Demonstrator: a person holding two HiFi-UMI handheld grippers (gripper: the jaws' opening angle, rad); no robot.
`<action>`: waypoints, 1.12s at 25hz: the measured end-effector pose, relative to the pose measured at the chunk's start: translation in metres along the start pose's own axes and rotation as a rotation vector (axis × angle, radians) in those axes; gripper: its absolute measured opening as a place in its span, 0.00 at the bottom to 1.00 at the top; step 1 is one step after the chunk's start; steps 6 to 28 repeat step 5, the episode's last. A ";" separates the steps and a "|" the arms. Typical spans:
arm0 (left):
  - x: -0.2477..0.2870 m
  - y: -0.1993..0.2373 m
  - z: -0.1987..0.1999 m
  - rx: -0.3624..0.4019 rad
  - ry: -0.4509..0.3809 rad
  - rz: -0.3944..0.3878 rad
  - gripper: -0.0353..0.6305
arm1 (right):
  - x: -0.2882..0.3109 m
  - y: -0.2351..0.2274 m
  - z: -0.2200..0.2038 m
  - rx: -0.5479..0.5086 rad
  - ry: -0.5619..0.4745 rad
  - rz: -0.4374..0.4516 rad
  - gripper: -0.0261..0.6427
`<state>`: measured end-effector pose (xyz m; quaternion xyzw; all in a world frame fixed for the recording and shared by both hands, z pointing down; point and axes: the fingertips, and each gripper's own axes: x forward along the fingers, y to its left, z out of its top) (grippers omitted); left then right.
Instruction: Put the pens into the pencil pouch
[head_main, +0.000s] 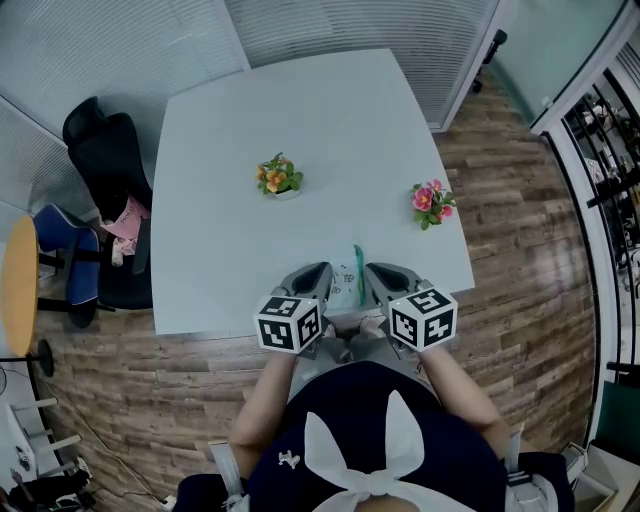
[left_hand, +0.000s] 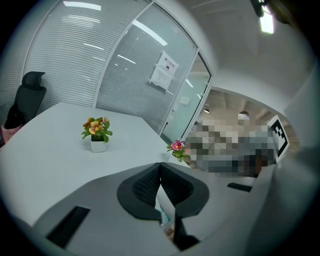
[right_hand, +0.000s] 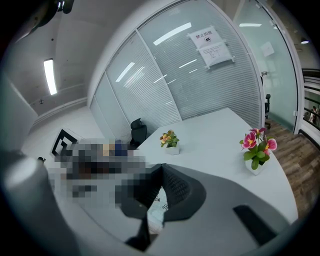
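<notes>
A white printed pencil pouch (head_main: 345, 286) lies at the near edge of the white table (head_main: 230, 240), between my two grippers. A thin teal pen (head_main: 358, 265) lies along its right side, tip pointing away from me. My left gripper (head_main: 322, 267) rests just left of the pouch, jaws shut tip to tip. My right gripper (head_main: 372, 268) sits just right of it, also shut. In the left gripper view, the left gripper (left_hand: 160, 165) shows a strip of pouch (left_hand: 163, 214) below its jaws. The right gripper (right_hand: 161, 166) likewise has pouch fabric (right_hand: 156, 212) beneath it.
An orange flower pot (head_main: 279, 178) stands mid-table and a pink flower pot (head_main: 431, 203) near the right edge. A black office chair (head_main: 105, 175) and a yellow round table (head_main: 18, 280) stand left of the table. Glass partitions with blinds close off the far side.
</notes>
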<state>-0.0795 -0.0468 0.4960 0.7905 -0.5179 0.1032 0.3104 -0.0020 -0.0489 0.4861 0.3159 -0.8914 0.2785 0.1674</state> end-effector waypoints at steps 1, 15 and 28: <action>0.000 0.000 0.000 0.000 0.000 -0.001 0.09 | 0.000 0.000 0.000 -0.001 0.001 0.001 0.04; -0.001 0.001 0.001 0.000 0.001 -0.002 0.09 | 0.001 0.002 0.000 -0.008 0.004 0.004 0.04; -0.001 0.001 0.001 0.000 0.001 -0.002 0.09 | 0.001 0.002 0.000 -0.008 0.004 0.004 0.04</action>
